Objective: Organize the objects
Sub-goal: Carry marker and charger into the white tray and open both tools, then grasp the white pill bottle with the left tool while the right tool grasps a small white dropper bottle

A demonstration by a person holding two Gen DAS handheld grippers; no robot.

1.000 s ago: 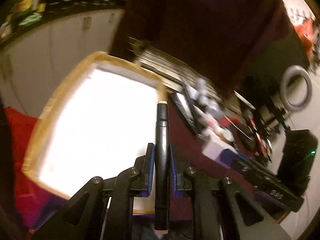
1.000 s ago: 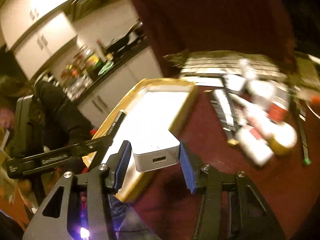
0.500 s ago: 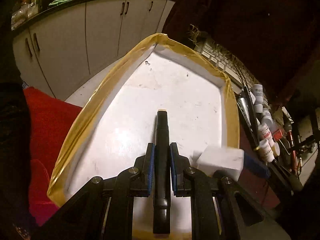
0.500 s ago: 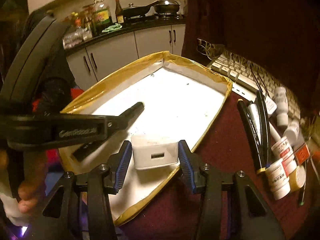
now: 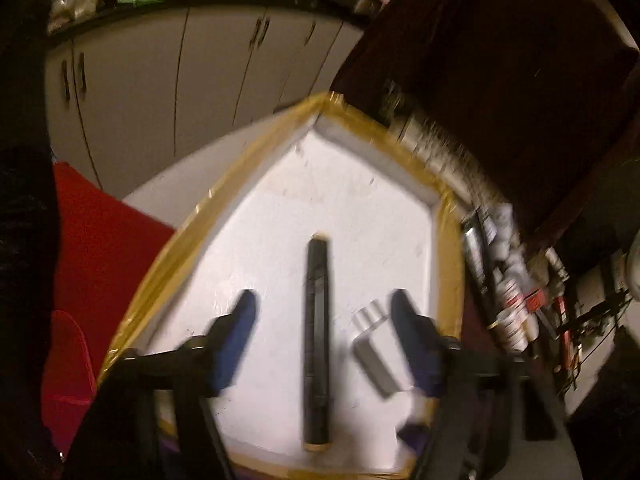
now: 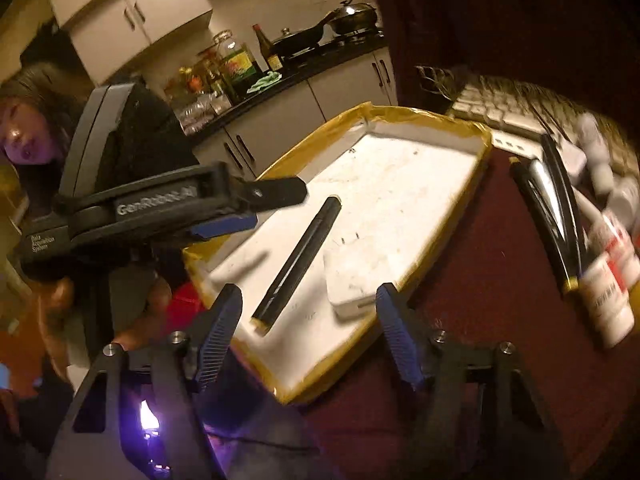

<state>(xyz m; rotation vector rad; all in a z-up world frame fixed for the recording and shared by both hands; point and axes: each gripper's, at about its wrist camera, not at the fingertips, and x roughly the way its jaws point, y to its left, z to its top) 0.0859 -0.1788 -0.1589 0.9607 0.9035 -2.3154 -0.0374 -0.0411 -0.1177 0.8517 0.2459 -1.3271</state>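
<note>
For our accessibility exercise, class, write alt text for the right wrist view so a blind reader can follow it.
A white tray with yellow-taped edges holds a black pen and a white charger block, side by side. The right gripper is opening below them, nothing between its fingers; the left gripper reaches in from the left. Bottles crowd the maroon tabletop.

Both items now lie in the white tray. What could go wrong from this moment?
1. The white charger block lies close to the tray's near rim; the right hand-held gripper, its jaws opening around it, might knock it out when pulling back.
2. The black pen lies between the opening jaws of the left hand-held gripper; a sideways move could roll it.
</note>
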